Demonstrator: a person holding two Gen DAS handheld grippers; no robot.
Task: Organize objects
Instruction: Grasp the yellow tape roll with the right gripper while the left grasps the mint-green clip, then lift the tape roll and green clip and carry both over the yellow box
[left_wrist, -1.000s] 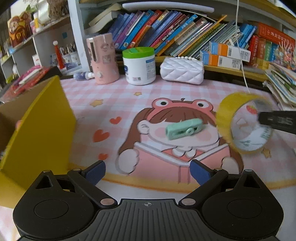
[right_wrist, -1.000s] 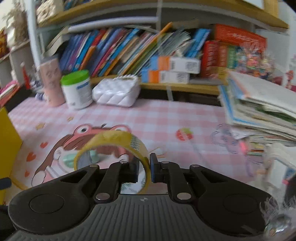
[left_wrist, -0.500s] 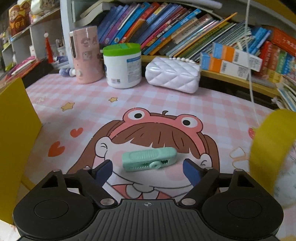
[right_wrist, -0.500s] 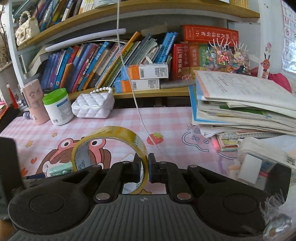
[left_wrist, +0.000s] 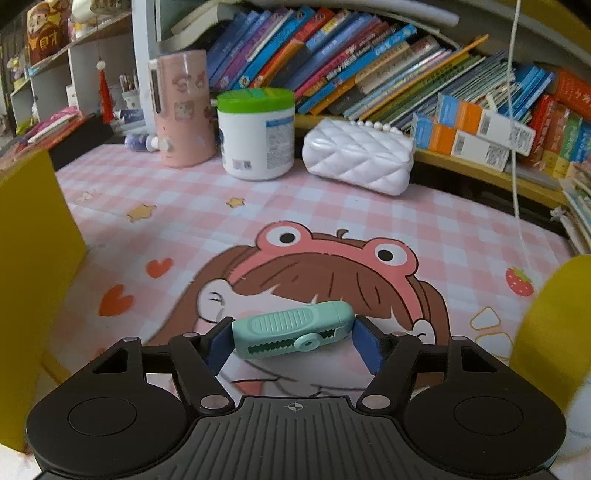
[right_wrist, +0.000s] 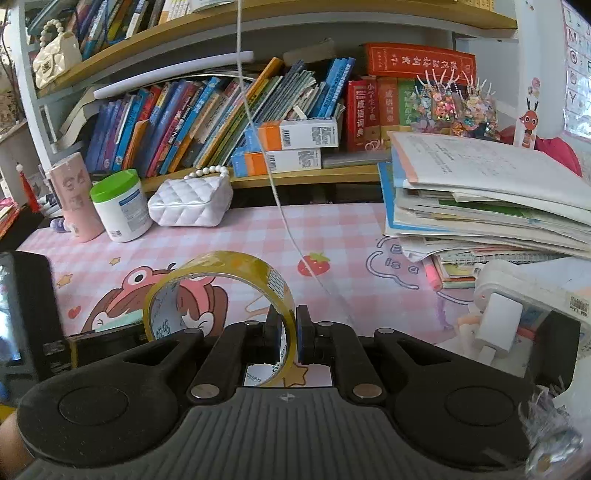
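Note:
A mint green clip (left_wrist: 291, 329) lies on the pink cartoon mat (left_wrist: 332, 221). My left gripper (left_wrist: 291, 341) has its blue pads at both ends of the clip, touching or nearly touching it. My right gripper (right_wrist: 286, 332) is shut on the wall of a yellow tape roll (right_wrist: 221, 291) and holds it upright above the mat. The roll also shows at the right edge of the left wrist view (left_wrist: 550, 332). The clip peeks out behind the left gripper in the right wrist view (right_wrist: 118, 324).
A yellow box wall (left_wrist: 33, 280) stands at the left. A pink cup (left_wrist: 183, 110), a green-lidded white jar (left_wrist: 256, 134) and a white quilted purse (left_wrist: 356, 160) line the back, before a bookshelf. A paper stack (right_wrist: 491, 199) fills the right. A white cord (right_wrist: 280, 214) hangs down.
My left gripper has moved forward and down to the green clip and narrowed around its ends. My right gripper still holds the tape roll, shifted slightly.

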